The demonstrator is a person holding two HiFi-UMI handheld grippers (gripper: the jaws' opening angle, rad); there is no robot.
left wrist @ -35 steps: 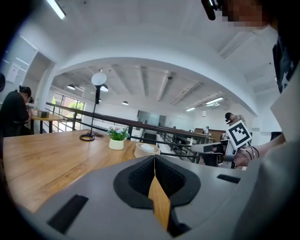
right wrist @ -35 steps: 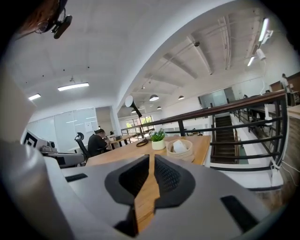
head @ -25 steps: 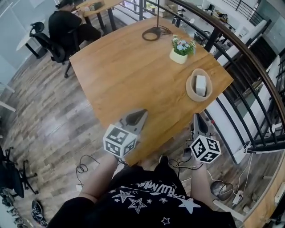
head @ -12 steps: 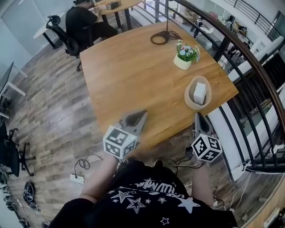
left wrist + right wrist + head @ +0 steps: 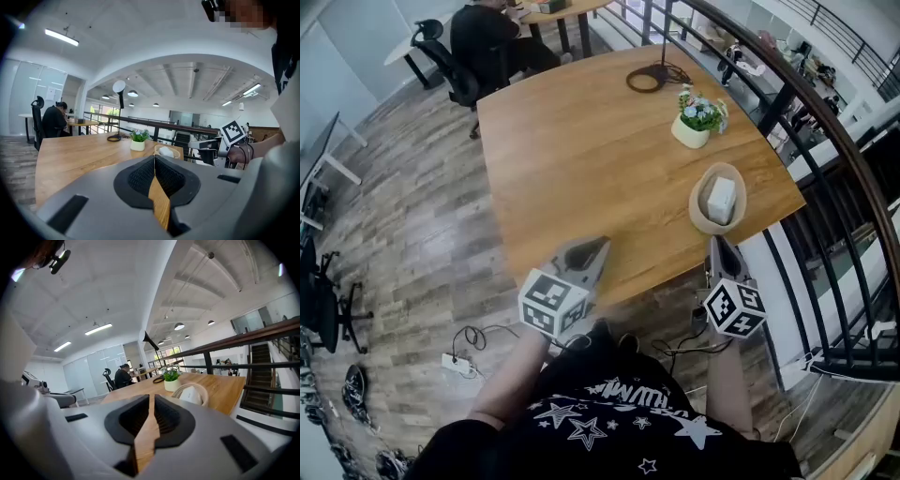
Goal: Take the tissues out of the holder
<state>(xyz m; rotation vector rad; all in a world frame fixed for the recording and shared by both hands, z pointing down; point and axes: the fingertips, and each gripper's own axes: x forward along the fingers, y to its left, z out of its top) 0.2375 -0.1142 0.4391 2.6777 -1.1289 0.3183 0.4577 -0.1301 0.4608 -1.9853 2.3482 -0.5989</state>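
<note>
**Head view: table squares up, reach not begun**

Table (image 5: pixel 581 141) sits more squarely ahead than a second ago. Left gripper (image 5: pixel 596 247) and right gripper (image 5: pixel 718 247) hang at the table's near edge, jaws pressed together on nothing. Holder (image 5: pixel 697 204) rests near the table's right edge, tissues (image 5: pixel 721 198) inside, untouched; the reach can likely start.

Nothing really readable here tbh: the black shirt (image 5: pixel 609 412) has white lettering among stars, upside down and too warped to make out, and the cubes on the left gripper (image 5: pixel 600 243) and right gripper (image 5: pixel 716 242) only carry square markers.
</note>
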